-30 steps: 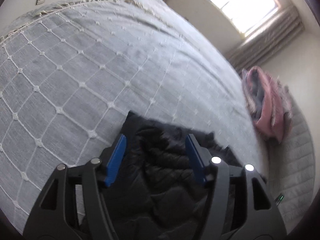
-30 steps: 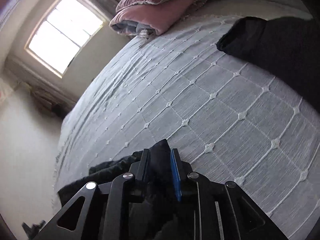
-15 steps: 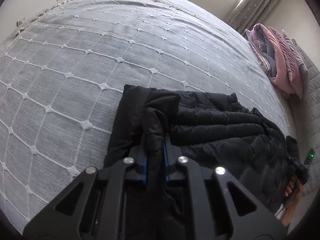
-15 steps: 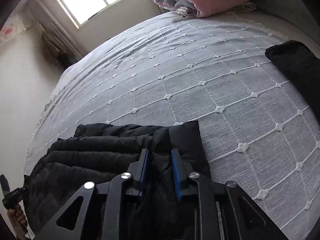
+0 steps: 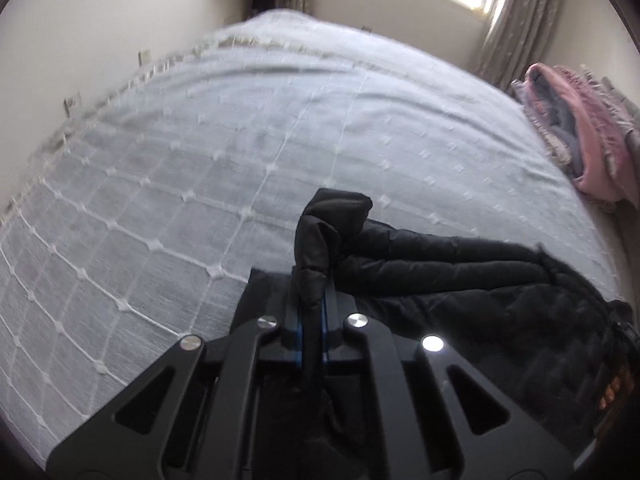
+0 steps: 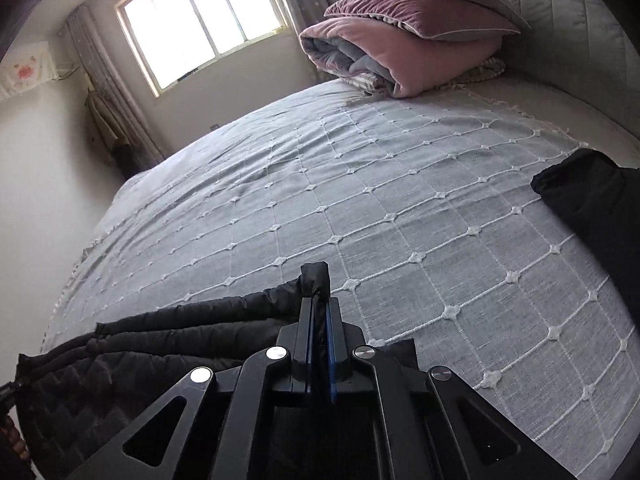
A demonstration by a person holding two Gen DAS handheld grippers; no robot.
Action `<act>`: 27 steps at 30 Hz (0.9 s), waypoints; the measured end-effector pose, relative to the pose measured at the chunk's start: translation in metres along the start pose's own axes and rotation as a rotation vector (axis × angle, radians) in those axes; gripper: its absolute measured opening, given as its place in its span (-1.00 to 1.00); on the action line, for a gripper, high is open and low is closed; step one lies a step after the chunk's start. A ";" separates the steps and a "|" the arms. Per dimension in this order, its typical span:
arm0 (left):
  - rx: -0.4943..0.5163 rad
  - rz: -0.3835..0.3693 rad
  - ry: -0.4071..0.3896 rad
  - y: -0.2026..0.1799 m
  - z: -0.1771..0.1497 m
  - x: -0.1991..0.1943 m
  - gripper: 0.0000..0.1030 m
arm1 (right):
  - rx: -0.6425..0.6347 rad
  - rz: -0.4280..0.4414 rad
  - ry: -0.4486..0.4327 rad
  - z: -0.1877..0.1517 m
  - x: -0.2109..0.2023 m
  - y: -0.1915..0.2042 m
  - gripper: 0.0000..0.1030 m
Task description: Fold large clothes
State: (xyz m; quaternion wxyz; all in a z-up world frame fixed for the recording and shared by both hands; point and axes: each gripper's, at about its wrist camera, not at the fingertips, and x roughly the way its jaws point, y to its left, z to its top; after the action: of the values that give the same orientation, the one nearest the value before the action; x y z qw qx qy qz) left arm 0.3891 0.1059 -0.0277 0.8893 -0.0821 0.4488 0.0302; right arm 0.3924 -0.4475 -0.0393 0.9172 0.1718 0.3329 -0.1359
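Observation:
A black puffer jacket (image 5: pixel 472 280) lies on the grey bedspread (image 5: pixel 180 208). In the left wrist view my left gripper (image 5: pixel 311 280) pinches a bunched fold of it, which sticks up past the blue pads (image 5: pixel 297 320); the jaws are still closing tight. The jacket runs off to the right, where a hand (image 5: pixel 612 394) shows at the frame edge. In the right wrist view my right gripper (image 6: pixel 319 304) grips another corner of the black puffer jacket (image 6: pixel 160 340), jaws also squeezing closed, with a stub of fabric above the tips. Here the jacket stretches away to the left.
A folded pink duvet (image 6: pixel 404 56) with pillows lies at the head of the bed, and also shows as the pink duvet (image 5: pixel 592 144). A second dark garment (image 6: pixel 592 196) lies on the bedspread (image 6: pixel 360 208) to the right. Walls, a window (image 6: pixel 200 20) and curtains surround the bed.
My left gripper went from open over the jacket to shut on a fold. The right pinched tighter. Both have lifted their corners, and the views have swung up toward the window.

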 end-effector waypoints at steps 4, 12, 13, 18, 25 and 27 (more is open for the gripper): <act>-0.035 -0.027 0.035 0.013 -0.018 0.044 -0.80 | -0.019 -0.061 0.081 -0.016 0.042 -0.004 -0.91; -0.049 -0.021 0.006 0.016 -0.024 0.038 -0.46 | -0.017 -0.119 0.116 -0.028 0.060 -0.015 -0.76; -0.068 -0.027 0.016 0.020 -0.023 0.033 -0.32 | -0.019 -0.120 0.116 -0.027 0.057 -0.015 -0.73; -0.128 -0.026 -0.083 0.040 -0.019 -0.032 0.20 | -0.049 -0.103 0.057 -0.010 0.005 -0.016 -0.61; -0.114 -0.111 -0.070 0.006 -0.063 -0.099 0.43 | -0.081 0.037 0.001 -0.024 -0.099 -0.008 0.10; -0.058 -0.185 -0.032 -0.030 -0.083 -0.101 0.43 | -0.129 0.042 0.033 -0.038 -0.104 0.009 0.10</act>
State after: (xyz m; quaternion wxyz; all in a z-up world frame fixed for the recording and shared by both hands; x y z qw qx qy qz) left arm 0.2666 0.0643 0.0082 0.8927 -0.1485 0.4237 -0.0378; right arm 0.2975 -0.4101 0.0037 0.9234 0.1214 0.3525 -0.0919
